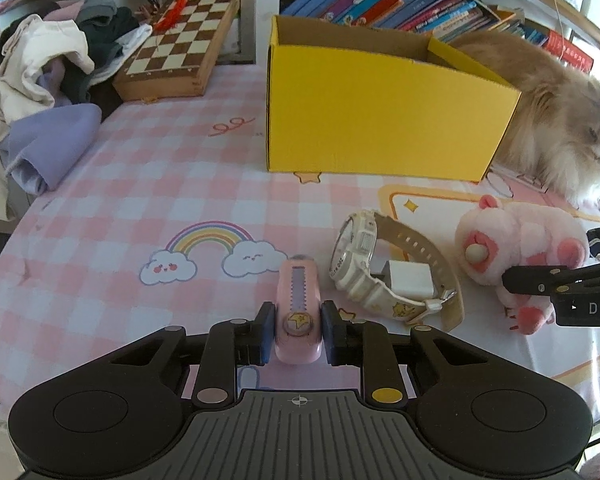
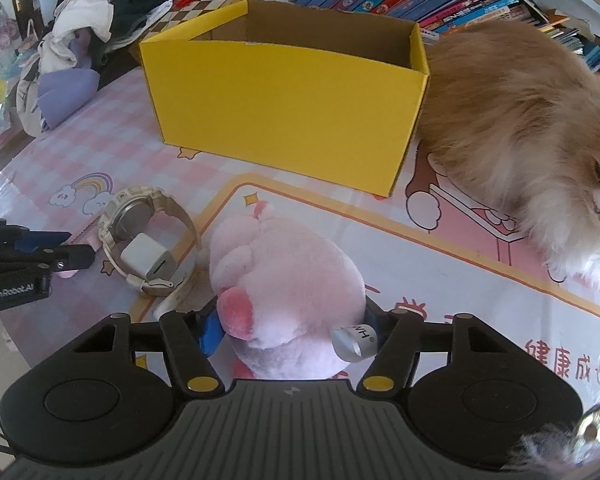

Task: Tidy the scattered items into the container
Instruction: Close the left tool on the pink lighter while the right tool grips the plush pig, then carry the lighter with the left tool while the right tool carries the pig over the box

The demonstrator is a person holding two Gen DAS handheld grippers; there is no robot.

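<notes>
Two hand-held grippers work a pink checked surface (image 1: 140, 184). The left hand-held gripper (image 1: 298, 332) has its pads pressed against both sides of a pink utility knife (image 1: 299, 312) lying flat on the cloth. The right hand-held gripper (image 2: 292, 328) is clamped around a pink plush toy (image 2: 284, 280). Between them, a cream wristwatch (image 1: 384, 268) loops around a white charger plug (image 1: 410, 284). Behind stands the open yellow cardboard box (image 1: 380, 120), with a long-haired ginger cat (image 2: 520, 128) lying just beside its right wall.
</notes>
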